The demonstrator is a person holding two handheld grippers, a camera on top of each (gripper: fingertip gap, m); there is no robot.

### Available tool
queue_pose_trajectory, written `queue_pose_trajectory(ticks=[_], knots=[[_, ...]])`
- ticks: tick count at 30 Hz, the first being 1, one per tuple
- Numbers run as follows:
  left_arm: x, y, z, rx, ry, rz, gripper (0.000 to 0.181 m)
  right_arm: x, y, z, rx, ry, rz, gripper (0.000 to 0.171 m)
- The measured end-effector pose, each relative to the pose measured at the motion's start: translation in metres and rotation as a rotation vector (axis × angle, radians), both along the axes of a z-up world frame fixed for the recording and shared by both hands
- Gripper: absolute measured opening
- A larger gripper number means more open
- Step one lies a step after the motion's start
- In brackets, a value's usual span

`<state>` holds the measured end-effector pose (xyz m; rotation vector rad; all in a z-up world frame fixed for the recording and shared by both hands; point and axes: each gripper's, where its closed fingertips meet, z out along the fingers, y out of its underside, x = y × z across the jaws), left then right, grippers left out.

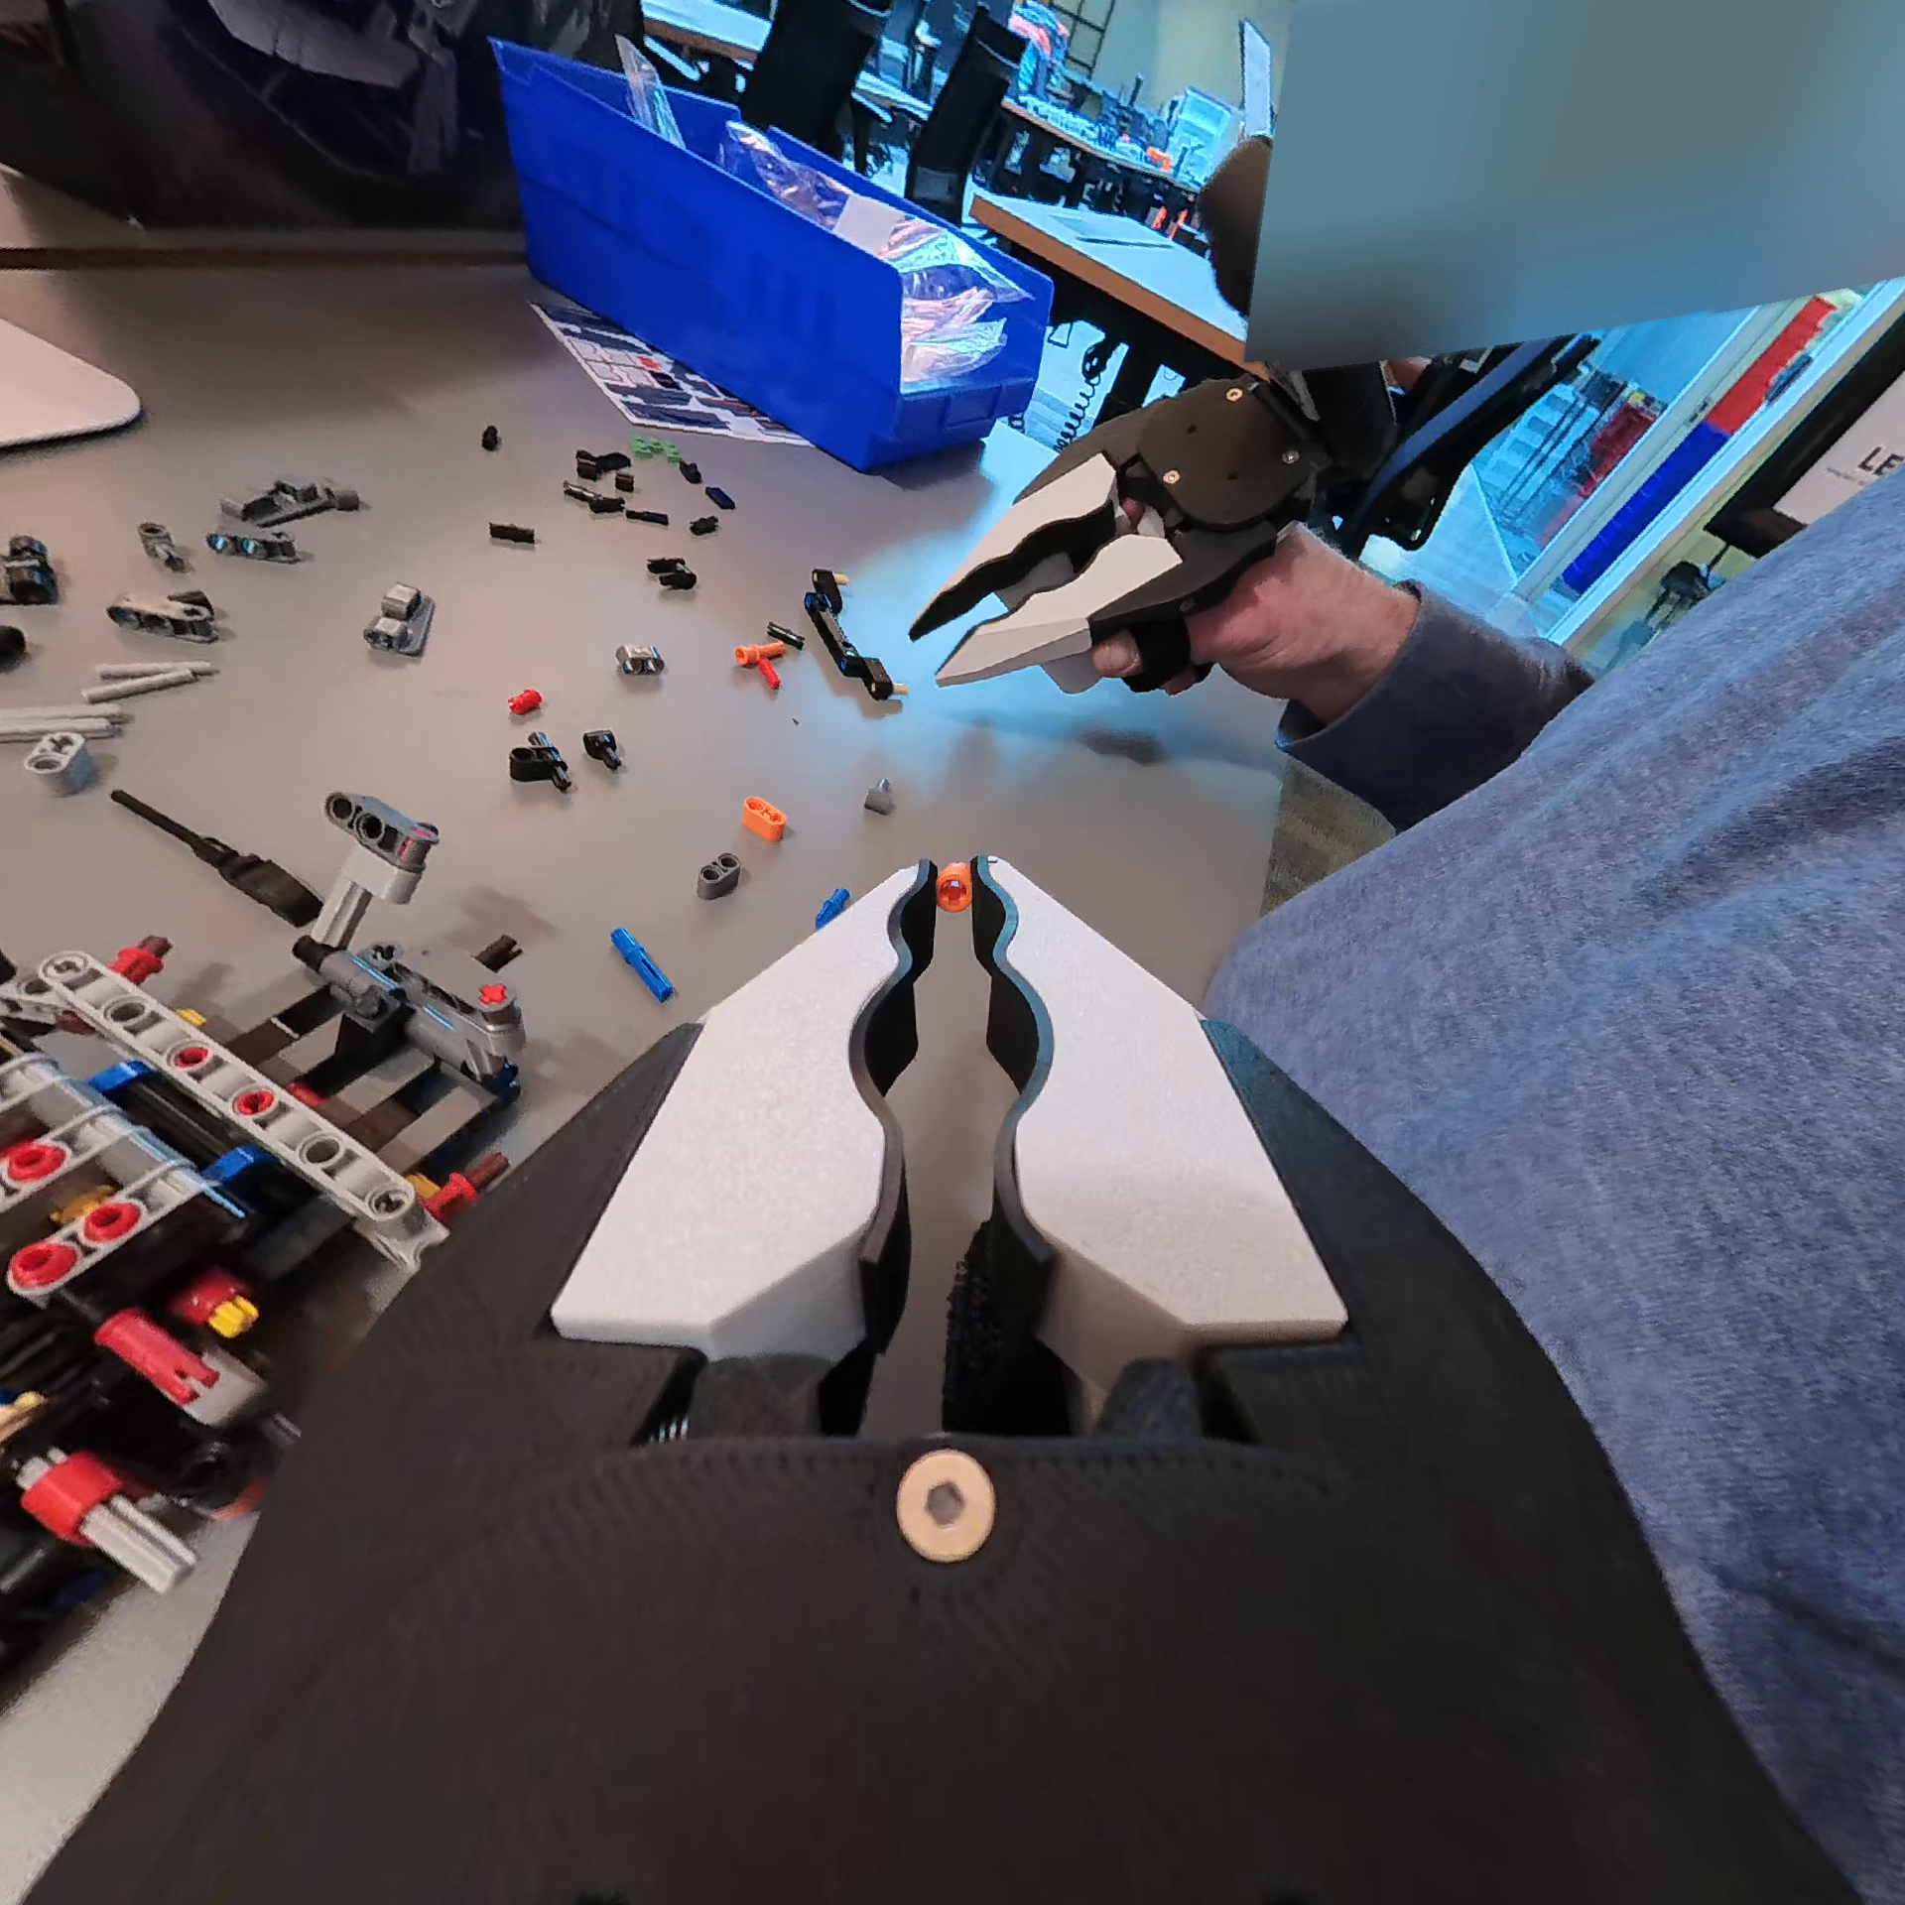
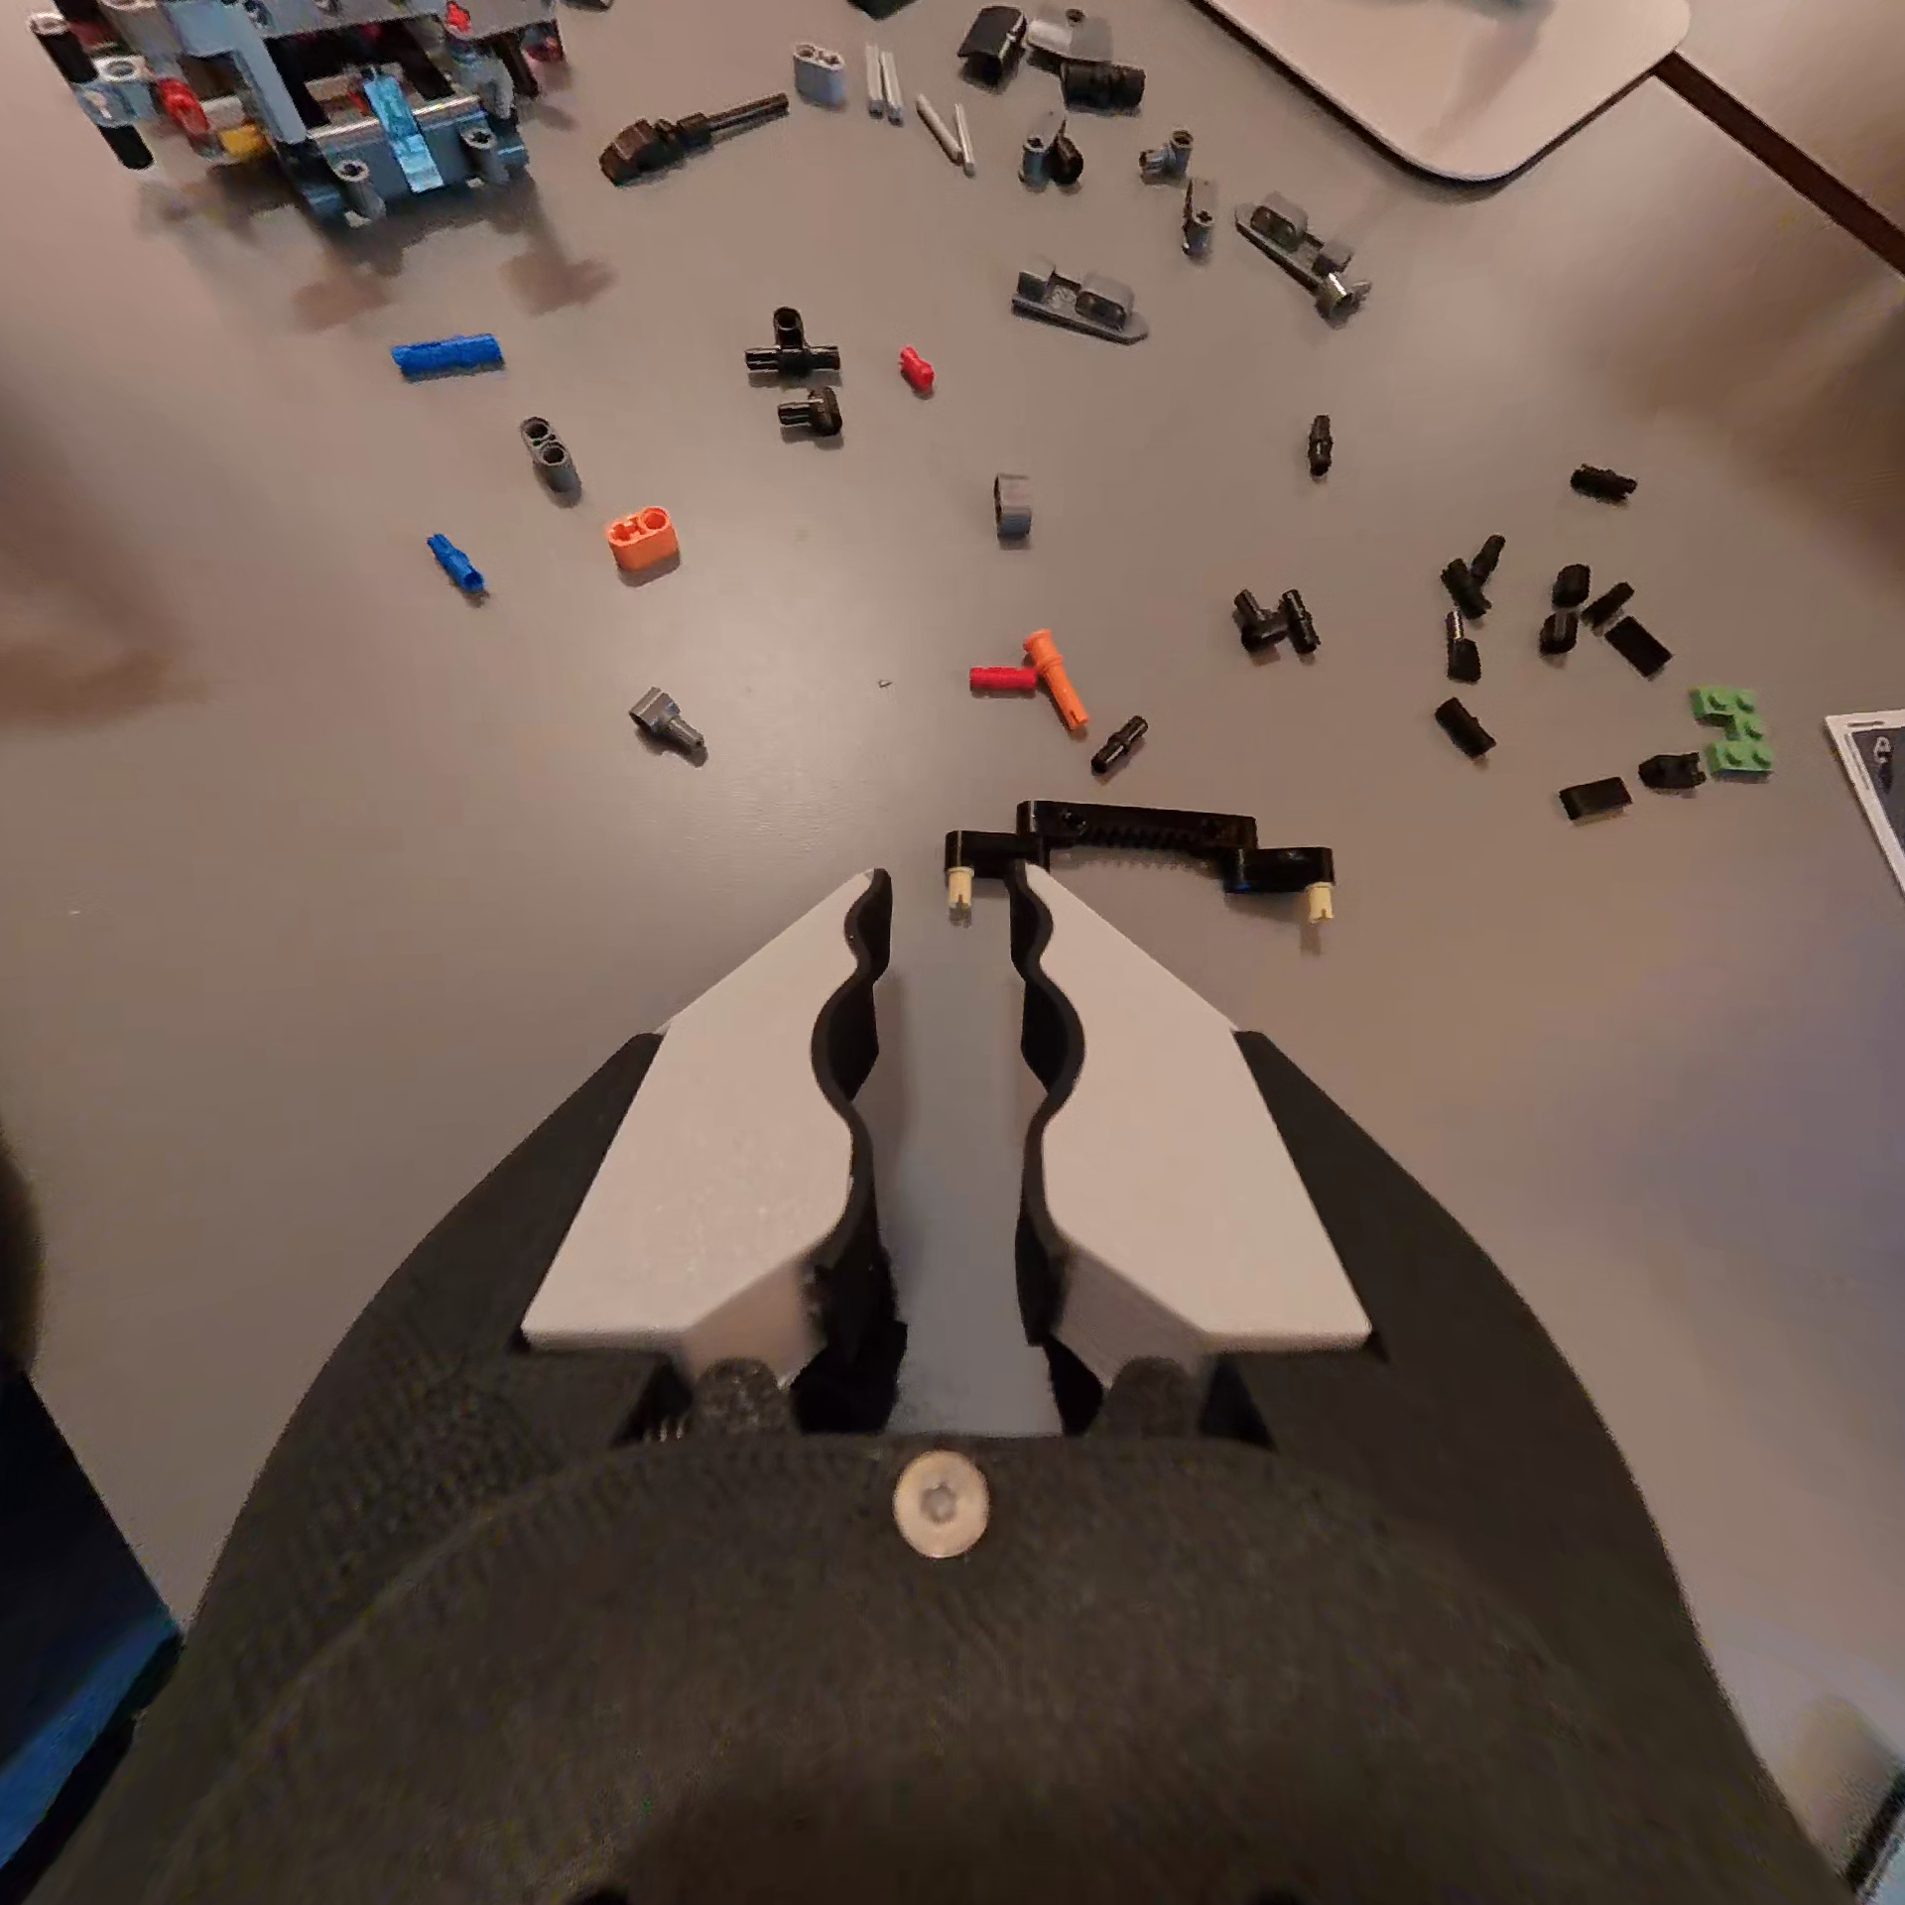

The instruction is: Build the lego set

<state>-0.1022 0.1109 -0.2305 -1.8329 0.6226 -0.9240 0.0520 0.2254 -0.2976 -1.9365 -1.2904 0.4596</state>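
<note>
Orange, a small round plastic pin (image 1: pixel 954 889) is pinched at the tips of the left gripper (image 1: pixel 954 876), held above the grey tabletop (image 1: pixel 309 340). Beside a black toothed lego beam with cream pegs (image 2: pixel 1144 840), the right gripper (image 2: pixel 950 887) is held released, tilted down over the beam's left end. Farther beyond the beam, a blue plastic bin (image 1: pixel 763 268) with clear bags and a printed sheet (image 1: pixel 670 376) are seen, and the partly built grey lego frame (image 1: pixel 206 1113) is set well apart.

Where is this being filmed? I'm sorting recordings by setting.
Probably a shared workshop or lab room rather than a home: long tables with dark office chairs stand behind, and a blue parts bin sits on the grey table.
</note>
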Motion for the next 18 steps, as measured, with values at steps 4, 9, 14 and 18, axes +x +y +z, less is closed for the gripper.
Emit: queue_pose_trajectory(ticks=[4, 9, 14, 18], knots=[[-0.003, -0.001, -0.003, -0.019, -0.009, 0.021, 0.005, -0.005, -0.003, 0.000, 0.001, 0.005, 0.018, 0.020], [-0.005, -0.003, -0.007, -0.040, -0.027, 0.035, 0.005, -0.009, -0.004, 0.000, 0.005, 0.016, 0.030, 0.020], [-0.005, -0.003, -0.015, -0.073, -0.043, 0.041, 0.005, -0.019, -0.006, 0.002, 0.010, 0.045, 0.054, 0.019], [-0.007, -0.002, -0.018, -0.080, -0.045, 0.051, 0.005, -0.030, -0.010, 0.007, 0.014, 0.071, 0.086, 0.018]])
